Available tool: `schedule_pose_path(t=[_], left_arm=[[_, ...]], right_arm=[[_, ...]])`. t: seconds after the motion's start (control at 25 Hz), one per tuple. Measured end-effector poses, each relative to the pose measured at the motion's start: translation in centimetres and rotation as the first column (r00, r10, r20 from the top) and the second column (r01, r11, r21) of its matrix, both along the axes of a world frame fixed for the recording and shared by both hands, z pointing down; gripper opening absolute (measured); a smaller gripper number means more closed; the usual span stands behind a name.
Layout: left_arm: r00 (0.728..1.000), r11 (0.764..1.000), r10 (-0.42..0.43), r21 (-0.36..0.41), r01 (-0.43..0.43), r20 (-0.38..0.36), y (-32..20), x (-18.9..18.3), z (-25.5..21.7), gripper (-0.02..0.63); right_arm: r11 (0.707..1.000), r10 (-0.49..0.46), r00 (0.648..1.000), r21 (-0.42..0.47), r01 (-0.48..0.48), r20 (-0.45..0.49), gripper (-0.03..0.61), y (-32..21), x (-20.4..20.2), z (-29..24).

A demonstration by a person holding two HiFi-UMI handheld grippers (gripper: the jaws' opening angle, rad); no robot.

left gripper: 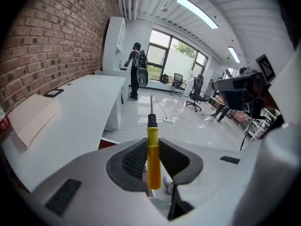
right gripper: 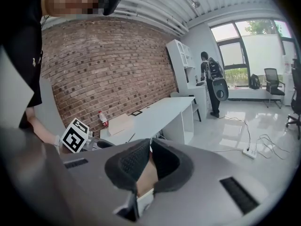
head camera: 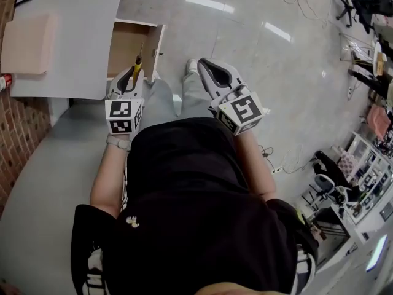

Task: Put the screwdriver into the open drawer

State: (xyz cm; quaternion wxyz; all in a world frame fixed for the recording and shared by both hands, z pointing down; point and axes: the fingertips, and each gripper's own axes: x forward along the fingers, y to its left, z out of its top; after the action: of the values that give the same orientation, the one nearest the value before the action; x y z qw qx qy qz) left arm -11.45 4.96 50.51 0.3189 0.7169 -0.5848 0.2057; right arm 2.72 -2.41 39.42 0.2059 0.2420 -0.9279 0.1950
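A screwdriver with a yellow handle and a thin metal shaft is clamped in my left gripper, which is shut on the handle. Its shaft points ahead over the open drawer, a wood-lined box pulled out from the white desk. In the left gripper view the screwdriver stands upright between the dark pads, the left gripper tight around it. My right gripper hangs to the right above the floor, shut with nothing in it. The right gripper shows its pads pressed together.
A cardboard box lies on the desk's left part beside a brick wall. A red bottle stands on the desk. Cables and a power strip lie on the glossy floor. A person stands far off by the windows.
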Motion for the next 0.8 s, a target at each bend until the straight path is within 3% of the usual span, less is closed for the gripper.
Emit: schedule_pose_path(t=[0.32,0.8], left_arm=[[0.998,0.992,0.057,-0.115,-0.060,-0.025,-0.6,1.2,5.7,0.081],[0.996,0.954,0.091,-0.285,-0.091,-0.014,-1.5,2.2,17.4,0.081]], right_arm=[[0.998,0.055,0.998,-0.020,-0.056,-0.037,0.012,0.4,1.5,2.1],[0.992,0.102,0.991,-0.071,-0.108,-0.082,0.012,-0.6,3.5,6.3]])
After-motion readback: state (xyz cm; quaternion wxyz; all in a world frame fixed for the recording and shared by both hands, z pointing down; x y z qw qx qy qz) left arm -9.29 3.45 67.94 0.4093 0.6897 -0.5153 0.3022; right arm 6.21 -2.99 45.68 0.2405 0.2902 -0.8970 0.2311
